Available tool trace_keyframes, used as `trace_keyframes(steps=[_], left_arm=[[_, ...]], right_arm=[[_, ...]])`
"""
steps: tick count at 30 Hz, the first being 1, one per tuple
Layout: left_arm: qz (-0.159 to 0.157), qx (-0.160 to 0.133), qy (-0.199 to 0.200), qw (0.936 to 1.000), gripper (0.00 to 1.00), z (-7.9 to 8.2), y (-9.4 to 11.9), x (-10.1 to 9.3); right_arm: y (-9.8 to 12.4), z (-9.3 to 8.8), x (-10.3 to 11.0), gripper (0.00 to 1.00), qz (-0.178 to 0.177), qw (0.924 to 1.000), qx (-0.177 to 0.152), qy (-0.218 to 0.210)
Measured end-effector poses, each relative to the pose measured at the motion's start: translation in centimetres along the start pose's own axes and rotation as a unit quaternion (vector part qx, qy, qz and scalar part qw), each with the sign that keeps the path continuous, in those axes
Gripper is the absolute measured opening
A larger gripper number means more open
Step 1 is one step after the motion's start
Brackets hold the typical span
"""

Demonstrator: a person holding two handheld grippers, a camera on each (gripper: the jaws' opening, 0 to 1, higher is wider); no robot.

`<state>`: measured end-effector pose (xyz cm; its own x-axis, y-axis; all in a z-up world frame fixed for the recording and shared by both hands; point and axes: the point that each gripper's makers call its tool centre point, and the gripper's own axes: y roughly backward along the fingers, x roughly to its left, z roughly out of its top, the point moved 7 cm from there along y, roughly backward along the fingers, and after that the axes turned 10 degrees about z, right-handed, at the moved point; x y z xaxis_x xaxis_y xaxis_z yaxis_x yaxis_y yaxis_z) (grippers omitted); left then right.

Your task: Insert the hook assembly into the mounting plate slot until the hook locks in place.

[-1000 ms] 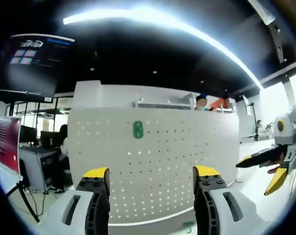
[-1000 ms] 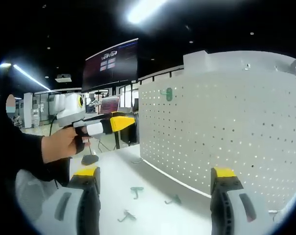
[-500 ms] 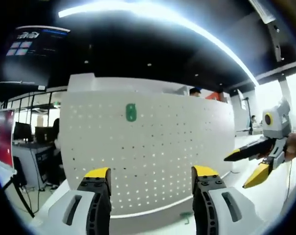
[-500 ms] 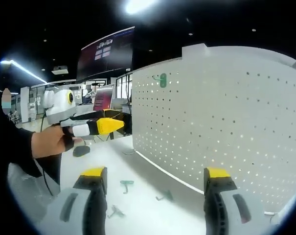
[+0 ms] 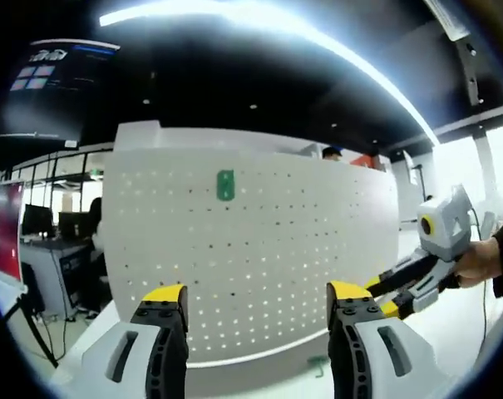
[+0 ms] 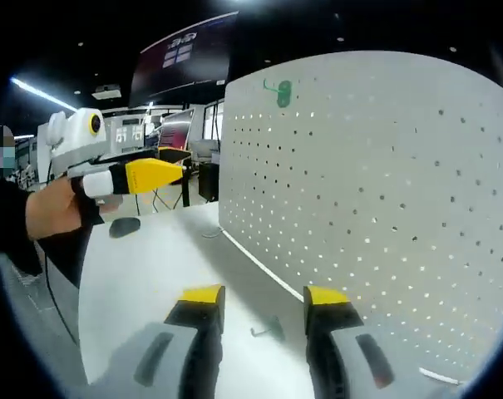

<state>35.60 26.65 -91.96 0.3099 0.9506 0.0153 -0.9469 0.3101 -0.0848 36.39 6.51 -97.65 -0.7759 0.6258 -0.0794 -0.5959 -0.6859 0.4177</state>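
looking along the left gripper (image 5: 256, 293) in the left gripper view, we see its two yellow-tipped jaws spread wide with nothing between them, aimed at the white perforated mounting plate (image 5: 251, 249), which stands upright on the white table (image 5: 467, 332). a green hook (image 5: 225, 184) already sits in the plate near its upper edge, left of centre in that view. at the foot of the plate, just beside the right jaw, a small green hook on the table (image 5: 318, 363) lies flat. the right gripper (image 5: 392, 298) comes in from the right of this view, held by a hand (image 5: 477, 262), its tips low and close to the table; from here we cannot tell how far apart they are.

in the right gripper view, the right gripper (image 6: 255, 298) shows its jaws narrowed to a small gap, partly closed, gripping nothing. between and just past the tips a loose hook (image 6: 268, 332) lies on the table (image 6: 151, 274), near the base of the mounting plate (image 6: 384, 183). the mounted green hook (image 6: 278, 92) shows high on the plate's near corner. the left gripper (image 6: 155, 174) appears at the left of this view, held in a hand (image 6: 56, 208) above the table, well apart from the plate. a dark screen (image 6: 180, 58) hangs in the background.
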Motion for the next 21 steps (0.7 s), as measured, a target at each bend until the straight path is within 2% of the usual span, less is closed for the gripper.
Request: trace_keyframes(steps=[3,12,21], left_arm=[[0.001,0.0,0.0,1.0,0.68,0.0,-0.1,0.1],[0.002,0.0,-0.007,1.0,0.68,0.0,0.0,0.1],[0.001,0.001,-0.009,1.0,0.67,0.1,0.0,0.2]], right_arm=[[-1.0,-0.6,-0.4,0.27,0.001,0.9997,0.022,0.014],[-3.4,-2.7,-1.5,0.19,0.015,0.9975,0.068,0.004],[-5.9,-4.2,-1.8,0.14,0.043,0.9916,0.119,0.028]])
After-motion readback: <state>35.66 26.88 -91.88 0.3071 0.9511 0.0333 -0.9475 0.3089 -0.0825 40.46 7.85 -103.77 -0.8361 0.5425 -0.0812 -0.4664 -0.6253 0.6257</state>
